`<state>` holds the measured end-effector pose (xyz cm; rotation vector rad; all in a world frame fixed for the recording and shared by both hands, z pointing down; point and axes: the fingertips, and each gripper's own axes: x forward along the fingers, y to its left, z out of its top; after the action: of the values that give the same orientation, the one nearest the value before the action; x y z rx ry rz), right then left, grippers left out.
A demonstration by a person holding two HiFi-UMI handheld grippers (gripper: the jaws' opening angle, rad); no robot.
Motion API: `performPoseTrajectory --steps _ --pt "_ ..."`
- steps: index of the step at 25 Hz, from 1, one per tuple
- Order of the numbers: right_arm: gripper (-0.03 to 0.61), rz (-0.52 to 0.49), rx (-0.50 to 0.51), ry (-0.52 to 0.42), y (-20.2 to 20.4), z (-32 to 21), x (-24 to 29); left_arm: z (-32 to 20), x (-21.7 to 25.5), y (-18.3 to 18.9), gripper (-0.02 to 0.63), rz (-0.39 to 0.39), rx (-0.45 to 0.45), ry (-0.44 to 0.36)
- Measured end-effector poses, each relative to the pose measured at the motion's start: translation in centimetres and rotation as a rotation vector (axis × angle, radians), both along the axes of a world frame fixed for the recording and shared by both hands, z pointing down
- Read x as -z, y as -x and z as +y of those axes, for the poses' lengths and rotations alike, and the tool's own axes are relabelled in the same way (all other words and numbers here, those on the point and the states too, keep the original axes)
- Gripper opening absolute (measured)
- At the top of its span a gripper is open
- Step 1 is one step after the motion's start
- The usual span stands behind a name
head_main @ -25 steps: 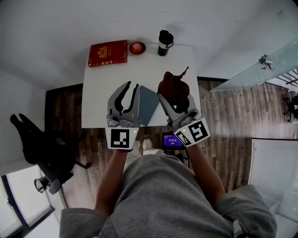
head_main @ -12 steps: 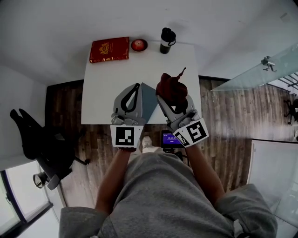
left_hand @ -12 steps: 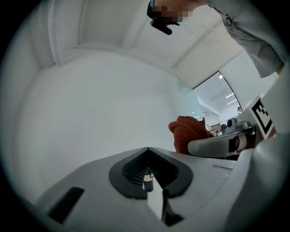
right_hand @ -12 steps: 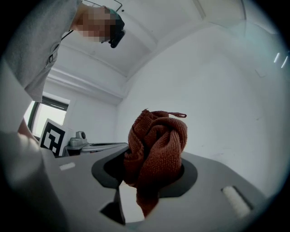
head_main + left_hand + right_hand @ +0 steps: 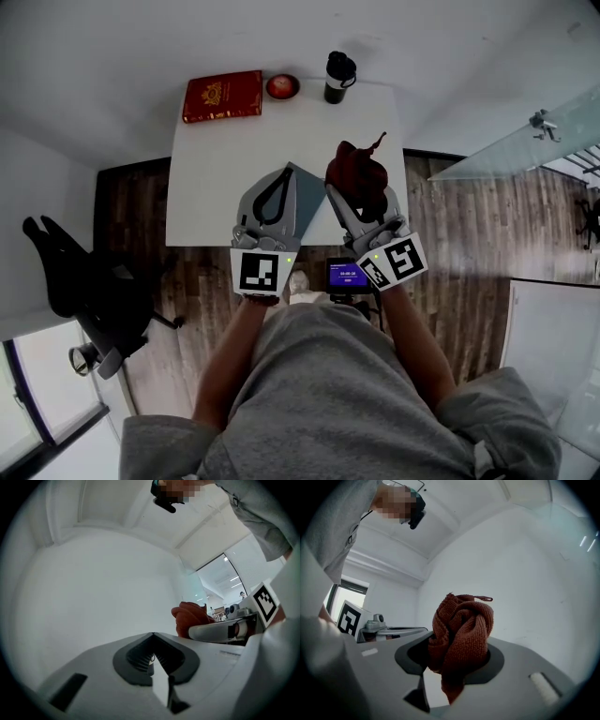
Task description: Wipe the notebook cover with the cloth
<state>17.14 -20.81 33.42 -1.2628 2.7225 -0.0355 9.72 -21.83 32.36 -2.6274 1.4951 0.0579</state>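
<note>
A grey-blue notebook (image 5: 307,202) lies flat near the white table's (image 5: 206,187) front edge, between my two grippers. My left gripper (image 5: 280,178) is shut, its tips meeting at the notebook's left corner; the left gripper view shows the closed tips (image 5: 152,634) with nothing seen between them. Whether they touch the cover I cannot tell. My right gripper (image 5: 361,187) hangs just right of the notebook, shut on a bunched dark red cloth (image 5: 359,169). In the right gripper view the cloth (image 5: 461,632) bulges up out of the jaws.
At the table's far edge lie a red book (image 5: 222,96), a small red bowl (image 5: 281,86) and a black cup (image 5: 337,77). A black office chair (image 5: 75,281) stands on the floor to the left. A small lit screen (image 5: 347,277) sits below the table's front edge.
The left gripper's jaws have closed, and it has shifted right and down onto the notebook's left corner. The right gripper with the cloth has stayed nearly where it was.
</note>
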Motion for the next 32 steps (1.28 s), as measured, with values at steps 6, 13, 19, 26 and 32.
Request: performPoseTrajectory --steps 6,13,19,26,32 --pt "0.183 -0.01 0.015 0.011 -0.3 0.4 -0.3 0.3 0.0 0.0 -0.009 0.036 0.004 0.029" --pt "0.179 -0.02 0.017 0.016 0.0 0.0 -0.6 0.1 -0.8 0.4 -0.009 0.023 0.012 0.041" --pt "0.178 -0.023 0.015 0.024 0.2 -0.1 -0.9 -0.2 -1.1 0.4 -0.008 0.023 0.011 0.042" --pt "0.175 -0.017 0.004 0.029 0.2 -0.1 -1.0 -0.3 -1.1 0.1 -0.008 0.022 0.004 0.043" --pt "0.173 -0.009 -0.018 0.057 -0.1 -0.1 -1.9 -0.5 -1.3 -0.2 -0.008 0.016 -0.007 0.049"
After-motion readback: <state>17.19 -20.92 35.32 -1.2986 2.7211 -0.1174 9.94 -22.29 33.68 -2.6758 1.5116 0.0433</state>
